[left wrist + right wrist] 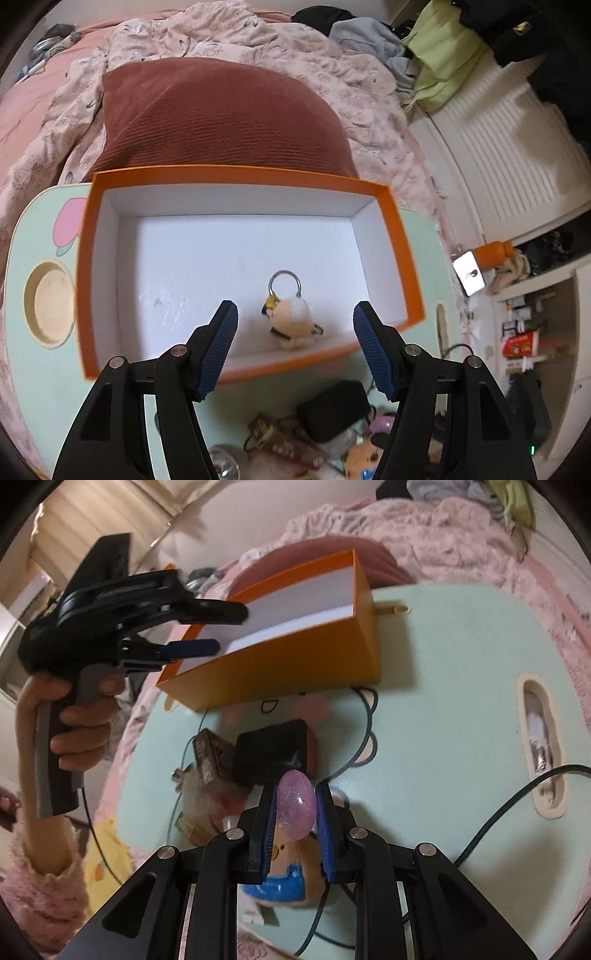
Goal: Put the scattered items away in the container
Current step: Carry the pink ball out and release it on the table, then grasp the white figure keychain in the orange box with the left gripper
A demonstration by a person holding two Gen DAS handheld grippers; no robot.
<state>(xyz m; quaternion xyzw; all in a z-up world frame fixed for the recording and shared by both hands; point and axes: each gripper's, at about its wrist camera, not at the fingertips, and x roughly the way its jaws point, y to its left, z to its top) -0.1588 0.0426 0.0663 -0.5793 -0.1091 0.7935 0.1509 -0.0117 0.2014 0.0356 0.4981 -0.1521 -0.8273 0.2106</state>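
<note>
Right tongs (pixel 295 808) clench a pink egg (pixel 295 803) above the bench pile, ready to carry it. Left tongs (pixel 295 325) hang released over the box (pixel 240 177), a plush keyring (pixel 291 321) already inside.

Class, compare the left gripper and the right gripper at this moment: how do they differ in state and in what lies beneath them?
The left gripper is open and empty; the right gripper is shut on a pink egg-shaped toy. The left gripper hangs over the orange box, the right gripper over the pile of items on the tray. Both have blue pads.
</note>
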